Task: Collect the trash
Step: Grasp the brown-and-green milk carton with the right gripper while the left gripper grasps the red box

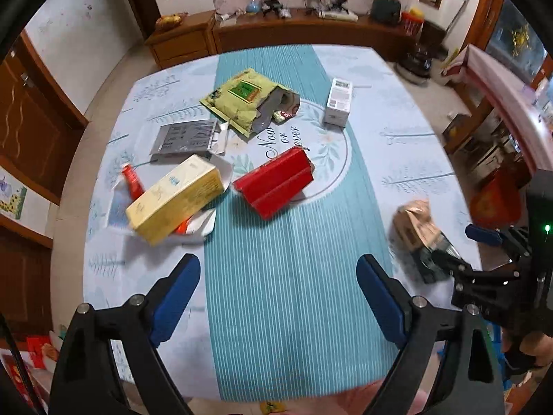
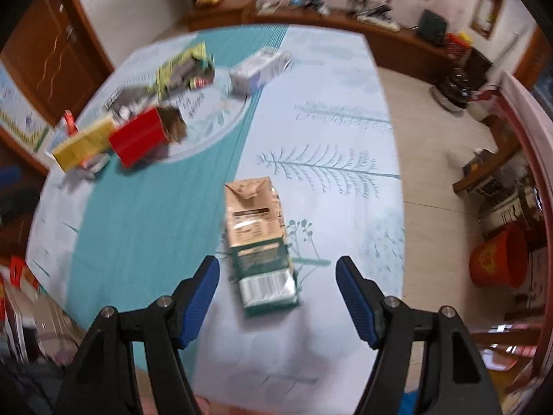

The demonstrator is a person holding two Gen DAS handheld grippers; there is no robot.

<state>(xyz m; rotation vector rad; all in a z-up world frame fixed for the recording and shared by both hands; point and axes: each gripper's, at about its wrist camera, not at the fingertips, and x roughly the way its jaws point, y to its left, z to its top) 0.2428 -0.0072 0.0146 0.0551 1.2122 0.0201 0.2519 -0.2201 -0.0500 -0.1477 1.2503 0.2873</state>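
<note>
**Right wrist view: carton lining up between spread fingers**

Right gripper (image 2: 277,278) is hanging released over the tan-and-green carton (image 2: 257,238), which is lying on the tablecloth (image 2: 328,131) with its long axis pointing away, straight ahead. Left gripper (image 1: 278,276) is also gaping, empty, farther off. Counting: one carton, one red box (image 1: 274,185), one yellow box (image 1: 174,199), one white box (image 1: 338,102).

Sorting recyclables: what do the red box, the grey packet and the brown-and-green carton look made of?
Red box: glossy cardboard, folded creases. Grey packet: flat, silvery, probably foil or plastic film. Brown-and-green carton: coated paperboard, pinched top; blur leaves this uncertain.
</note>
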